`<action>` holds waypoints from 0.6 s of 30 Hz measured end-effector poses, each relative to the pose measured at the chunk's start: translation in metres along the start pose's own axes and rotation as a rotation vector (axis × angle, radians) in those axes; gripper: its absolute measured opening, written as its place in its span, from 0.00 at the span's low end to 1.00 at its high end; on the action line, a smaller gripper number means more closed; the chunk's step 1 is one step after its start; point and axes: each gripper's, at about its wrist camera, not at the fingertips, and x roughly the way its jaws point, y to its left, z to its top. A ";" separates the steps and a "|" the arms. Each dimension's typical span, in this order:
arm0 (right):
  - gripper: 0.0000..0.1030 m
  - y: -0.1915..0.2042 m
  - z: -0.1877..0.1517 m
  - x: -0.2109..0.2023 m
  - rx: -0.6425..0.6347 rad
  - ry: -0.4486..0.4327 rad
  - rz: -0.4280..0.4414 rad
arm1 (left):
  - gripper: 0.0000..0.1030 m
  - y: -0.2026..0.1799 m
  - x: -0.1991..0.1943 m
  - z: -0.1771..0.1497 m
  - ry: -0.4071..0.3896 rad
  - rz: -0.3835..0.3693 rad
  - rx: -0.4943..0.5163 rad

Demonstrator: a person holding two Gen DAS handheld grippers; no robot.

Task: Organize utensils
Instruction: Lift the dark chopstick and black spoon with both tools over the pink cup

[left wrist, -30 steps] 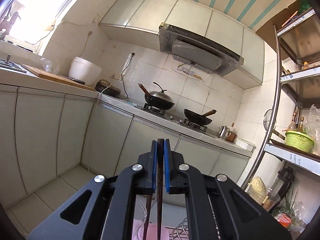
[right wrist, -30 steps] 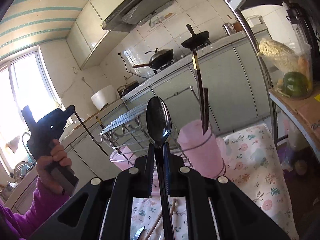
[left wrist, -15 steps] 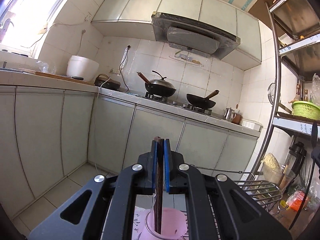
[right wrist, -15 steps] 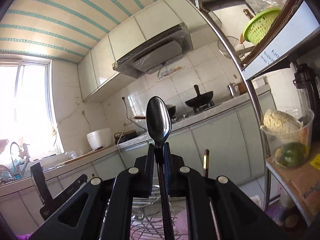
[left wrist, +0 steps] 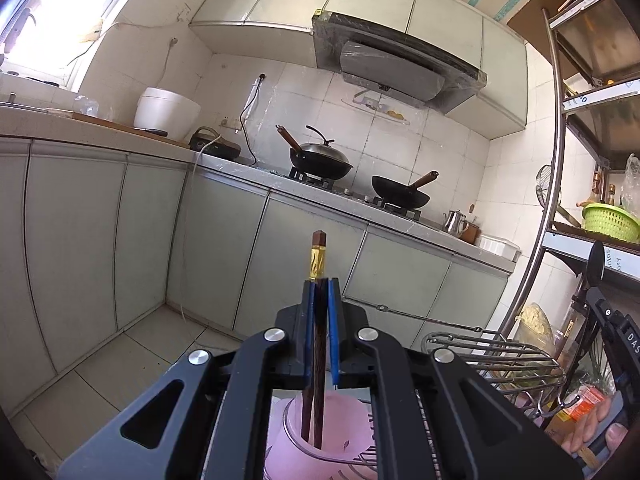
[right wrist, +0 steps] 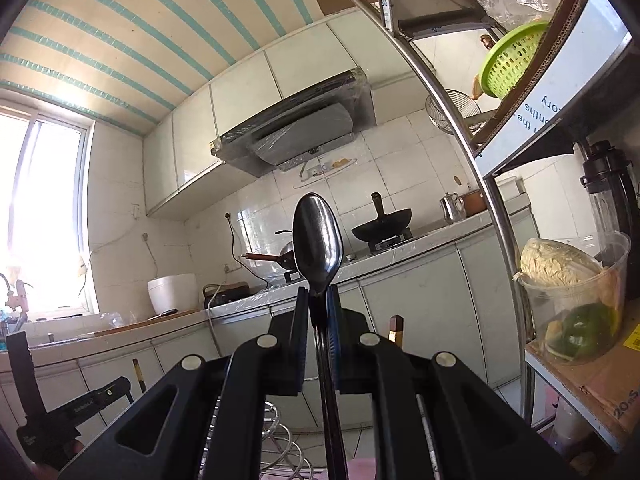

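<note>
My left gripper (left wrist: 319, 284) is shut on a dark brown chopstick (left wrist: 319, 256) with a gold band. The stick stands upright, its top above the blue pads and its lower end inside a pink cup (left wrist: 344, 444) just below. A second chopstick (left wrist: 306, 404) leans in the same cup. My right gripper (right wrist: 318, 292) is shut on the handle of a dark metal spoon (right wrist: 318, 236), bowl upward, pointing slightly above level. In the left wrist view the right gripper (left wrist: 612, 344) and a hand (left wrist: 592, 428) show at the right edge. The left gripper (right wrist: 60, 412) sits low left in the right wrist view.
A wire dish rack (left wrist: 492, 352) stands right of the cup. A steel shelf post (right wrist: 492, 184) and shelves with a plastic tub (right wrist: 576, 292) and a green basket (right wrist: 508, 60) are close on the right. Counter, woks (left wrist: 400, 196) and cabinets lie beyond.
The left gripper has sunk, and the chopstick now reaches into the pink cup and sticks up above the pads. The right gripper has tilted upward with the spoon, away from the table.
</note>
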 end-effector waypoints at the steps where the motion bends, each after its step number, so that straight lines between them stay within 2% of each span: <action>1: 0.09 0.001 -0.002 0.003 -0.013 -0.009 -0.001 | 0.05 0.000 0.000 0.000 0.001 -0.003 -0.001; 10: 0.08 -0.002 -0.005 0.015 -0.013 -0.023 0.005 | 0.05 0.000 0.004 -0.004 0.017 -0.012 0.003; 18: 0.05 -0.007 -0.020 0.004 -0.001 0.018 -0.011 | 0.05 0.001 0.004 -0.006 0.034 -0.016 -0.002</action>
